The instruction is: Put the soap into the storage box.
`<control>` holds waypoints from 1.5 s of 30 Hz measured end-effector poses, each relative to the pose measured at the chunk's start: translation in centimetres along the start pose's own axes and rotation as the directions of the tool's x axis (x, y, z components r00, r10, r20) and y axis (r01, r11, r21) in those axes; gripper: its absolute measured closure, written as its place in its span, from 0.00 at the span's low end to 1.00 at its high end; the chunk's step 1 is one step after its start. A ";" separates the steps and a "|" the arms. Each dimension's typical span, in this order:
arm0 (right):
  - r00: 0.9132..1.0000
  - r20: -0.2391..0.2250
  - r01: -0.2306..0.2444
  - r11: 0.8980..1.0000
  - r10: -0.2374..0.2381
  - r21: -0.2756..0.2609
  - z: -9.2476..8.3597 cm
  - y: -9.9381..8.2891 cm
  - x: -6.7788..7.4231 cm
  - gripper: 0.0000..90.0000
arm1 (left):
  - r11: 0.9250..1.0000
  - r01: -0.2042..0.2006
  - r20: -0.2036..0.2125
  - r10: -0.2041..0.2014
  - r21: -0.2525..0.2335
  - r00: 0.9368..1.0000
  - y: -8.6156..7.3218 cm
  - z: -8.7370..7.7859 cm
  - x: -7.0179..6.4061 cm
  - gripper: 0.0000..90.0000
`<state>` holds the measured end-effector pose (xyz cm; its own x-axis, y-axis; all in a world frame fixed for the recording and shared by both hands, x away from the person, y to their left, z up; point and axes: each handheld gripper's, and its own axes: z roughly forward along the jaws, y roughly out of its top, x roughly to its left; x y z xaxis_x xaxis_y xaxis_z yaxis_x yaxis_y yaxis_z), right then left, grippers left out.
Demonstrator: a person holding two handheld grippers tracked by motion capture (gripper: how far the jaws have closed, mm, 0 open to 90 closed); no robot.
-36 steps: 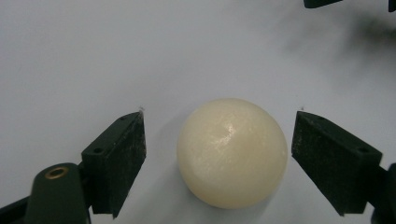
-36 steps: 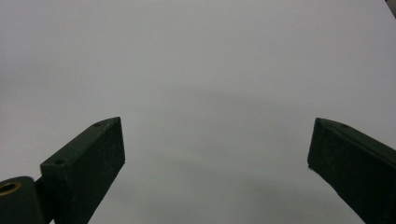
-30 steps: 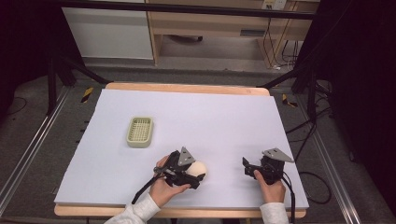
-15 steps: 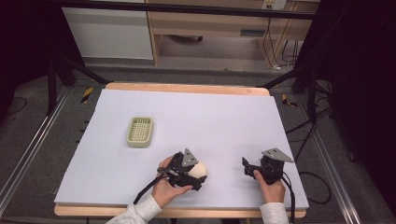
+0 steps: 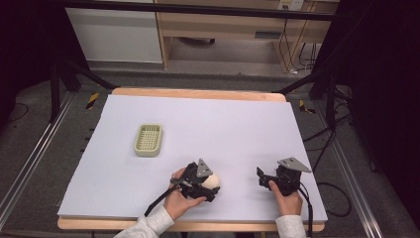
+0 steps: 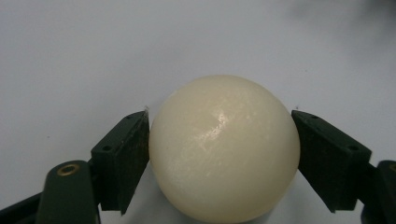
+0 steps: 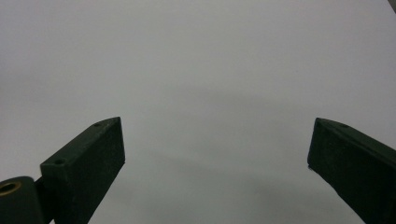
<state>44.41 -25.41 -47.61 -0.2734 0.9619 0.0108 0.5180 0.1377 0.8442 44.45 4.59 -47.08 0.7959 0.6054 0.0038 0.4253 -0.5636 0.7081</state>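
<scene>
1. We close our left gripper (image 6: pixel 219 154) on the cream ball (image 6: pixel 224 147); it sits squarely between the pads, both touching its sides, so it cannot roll off the table (image 5: pixel 237 124).
2. Our right gripper (image 7: pixel 217 158) stands wide and empty, apart from the ball, likely kept clear.
3. The green basket (image 5: pixel 148 140) lies ahead and leftward of the left gripper; probably the ball's destination.
</scene>
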 end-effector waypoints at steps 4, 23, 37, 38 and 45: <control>1.000 -0.001 -0.003 1.000 0.003 0.000 0.0 0.0 0.0 0.05 | 1.000 -0.005 -0.004 0.005 0.003 1.000 0.0 0.1 -0.1 0.26; 1.000 0.001 -0.003 1.000 0.003 0.008 0.0 -0.1 0.2 0.05 | 1.000 -0.005 -0.004 0.005 0.005 1.000 -0.2 0.1 0.0 0.26; 1.000 0.003 -0.004 1.000 0.004 0.007 -0.1 -0.1 0.1 0.05 | 1.000 -0.002 0.002 0.002 0.018 1.000 0.2 -0.1 0.0 0.27; 1.000 0.002 -0.005 1.000 0.005 0.007 -0.1 0.0 0.1 0.05 | 1.000 -0.001 0.001 0.001 0.013 1.000 0.2 -0.2 0.0 0.27; 1.000 0.004 -0.003 1.000 0.003 0.006 -0.1 0.0 0.1 0.05 | 1.000 0.000 -0.001 0.000 0.002 1.000 0.6 -1.4 0.5 0.27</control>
<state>44.31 -25.32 -47.61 -0.2687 0.9631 0.0117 0.5236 0.1359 0.8411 44.57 5.32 -45.67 0.7958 0.6055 0.0044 0.4258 -0.5647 0.7070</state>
